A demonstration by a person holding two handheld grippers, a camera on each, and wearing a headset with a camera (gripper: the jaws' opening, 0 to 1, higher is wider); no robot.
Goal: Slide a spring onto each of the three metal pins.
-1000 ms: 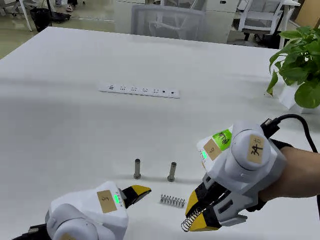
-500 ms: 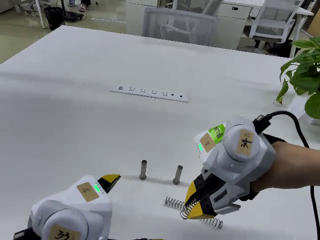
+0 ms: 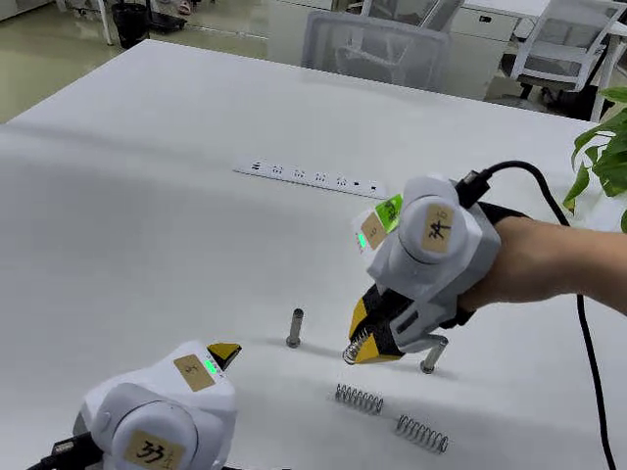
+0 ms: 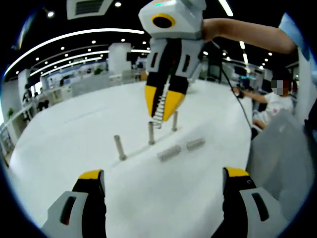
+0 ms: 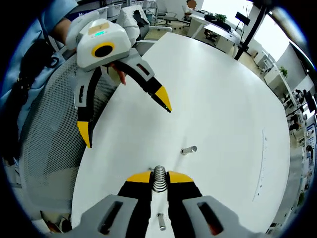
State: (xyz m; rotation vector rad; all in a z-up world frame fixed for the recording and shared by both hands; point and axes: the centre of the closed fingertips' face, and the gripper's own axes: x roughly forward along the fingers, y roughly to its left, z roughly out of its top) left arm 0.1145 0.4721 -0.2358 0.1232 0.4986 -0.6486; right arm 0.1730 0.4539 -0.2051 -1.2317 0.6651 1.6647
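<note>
My right gripper [image 3: 359, 349] is shut on a small steel spring [image 3: 353, 346], which points down out of its yellow tips. In the left gripper view the spring [image 4: 157, 110] hangs just above the middle pin [image 4: 151, 133] of three upright metal pins; the others are the near pin [image 4: 119, 148] and the far pin [image 4: 174, 120]. The head view shows one pin [image 3: 294, 328] left of the right gripper and one pin [image 3: 431, 354] at its right. Two loose springs [image 3: 359, 399] [image 3: 421, 433] lie on the white table [image 3: 147, 225]. My left gripper [image 4: 163, 174] is open, low and near.
A white power strip [image 3: 318, 180] lies farther back on the table. A potted plant [image 3: 607, 147] stands at the right edge. Office chairs [image 3: 367, 49] are beyond the far edge. A cable [image 3: 583, 333] trails from the right gripper.
The right gripper has carried the spring up and left, from beside the loose springs to over the middle pin. The left gripper stays open at the near edge. The head camera has shifted.
</note>
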